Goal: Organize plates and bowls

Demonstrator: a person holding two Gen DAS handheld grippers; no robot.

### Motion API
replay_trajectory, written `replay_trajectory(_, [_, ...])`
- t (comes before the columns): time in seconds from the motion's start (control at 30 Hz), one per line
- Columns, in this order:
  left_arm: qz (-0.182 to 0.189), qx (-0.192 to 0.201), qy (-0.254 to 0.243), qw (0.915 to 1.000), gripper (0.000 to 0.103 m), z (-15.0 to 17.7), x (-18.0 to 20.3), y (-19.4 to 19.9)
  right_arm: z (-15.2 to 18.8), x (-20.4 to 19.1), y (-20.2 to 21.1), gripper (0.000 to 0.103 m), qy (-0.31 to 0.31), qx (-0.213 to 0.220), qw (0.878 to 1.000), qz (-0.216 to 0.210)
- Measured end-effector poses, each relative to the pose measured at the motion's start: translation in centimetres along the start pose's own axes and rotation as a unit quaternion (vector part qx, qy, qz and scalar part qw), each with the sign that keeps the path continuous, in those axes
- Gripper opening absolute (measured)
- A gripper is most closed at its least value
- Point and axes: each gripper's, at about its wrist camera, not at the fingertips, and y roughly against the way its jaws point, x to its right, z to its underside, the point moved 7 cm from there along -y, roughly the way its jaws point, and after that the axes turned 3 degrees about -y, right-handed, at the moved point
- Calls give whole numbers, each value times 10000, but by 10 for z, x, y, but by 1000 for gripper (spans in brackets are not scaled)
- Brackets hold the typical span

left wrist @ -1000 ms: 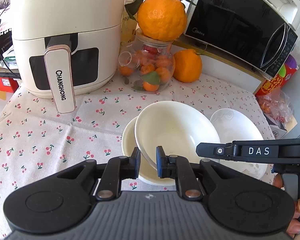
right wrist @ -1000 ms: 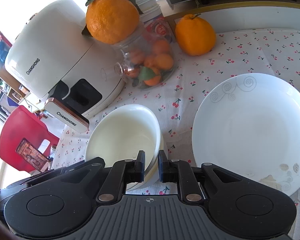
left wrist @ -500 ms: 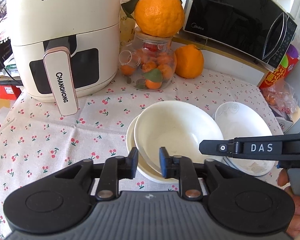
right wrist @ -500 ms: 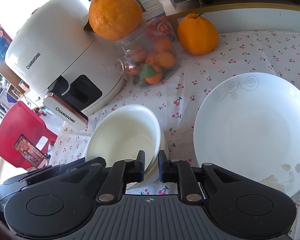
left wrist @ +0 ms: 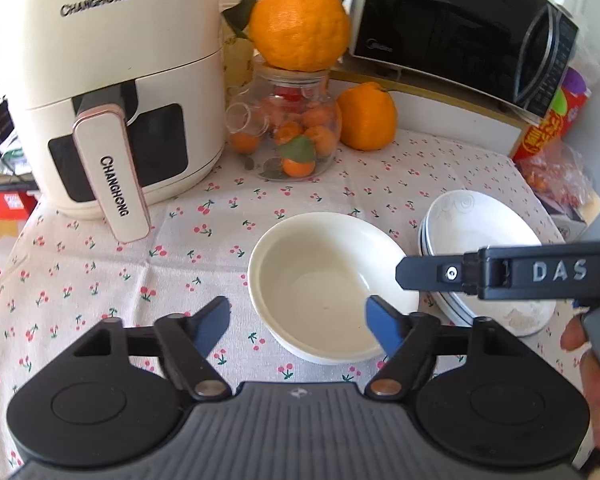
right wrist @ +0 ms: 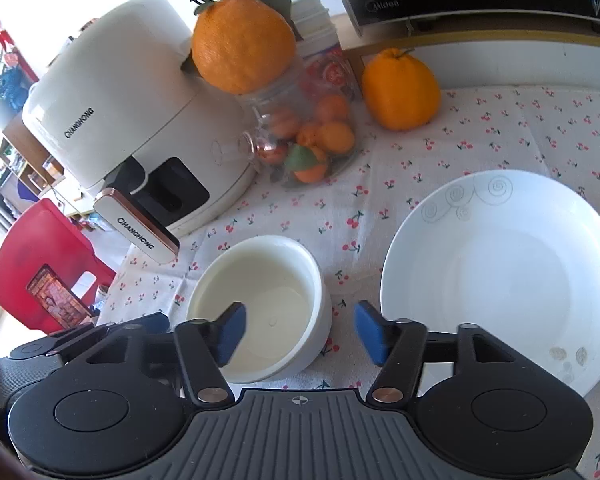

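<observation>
a table under a white cloth printed with small red cherries fills the frame. at centre sit nested cream bowls; right of them, stacked white plates with grey swirls. upper left stands a cream air fryer, upper centre a clear glass jar of small oranges, and just right of it a large loose orange.

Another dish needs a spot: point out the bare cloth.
Bare cloth lies left of the bowl, in front of the air fryer. Only a narrow strip separates bowl and plates. The back, by the jar and orange, is crowded.
</observation>
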Motion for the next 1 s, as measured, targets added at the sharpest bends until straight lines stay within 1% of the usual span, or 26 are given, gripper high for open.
replay_trajectory(0.03, [57, 4, -57, 10000, 82, 0, 1, 0, 0, 0, 1, 68, 17, 33, 10000, -30])
replay_trajectory(0.07, [118, 17, -102, 9999, 88, 1, 2, 0, -1, 1, 2, 69, 39, 63, 10000, -63])
replay_trajectory(0.13, [225, 48, -180, 9996, 96, 3, 4, 0, -3, 2, 4, 72, 90, 126, 9998, -118])
replay_trajectory(0.17, [272, 71, -214, 9994, 99, 5, 5, 0, -3, 3, 4, 73, 117, 159, 9997, -156])
replay_trajectory(0.27, [379, 175, -331, 9986, 102, 9, 8, 1, -6, 5, 4, 73, 235, 293, 9988, -319])
replay_trajectory(0.43, [517, 352, -539, 9966, 103, 15, 10, 2, -12, 7, 0, 73, 358, 487, 9967, -533])
replay_trajectory(0.63, [589, 260, -773, 9949, 103, 23, 13, -5, -16, 5, -9, 73, 223, 455, 9943, -942])
replay_trajectory(0.73, [576, 207, -869, 9943, 103, 26, 15, -10, -17, 2, -15, 72, 201, 403, 9945, -945])
replay_trajectory(1.0, [564, 126, -1088, 9924, 103, 29, 21, -20, -17, 4, -30, 61, 85, 266, 9971, -715])
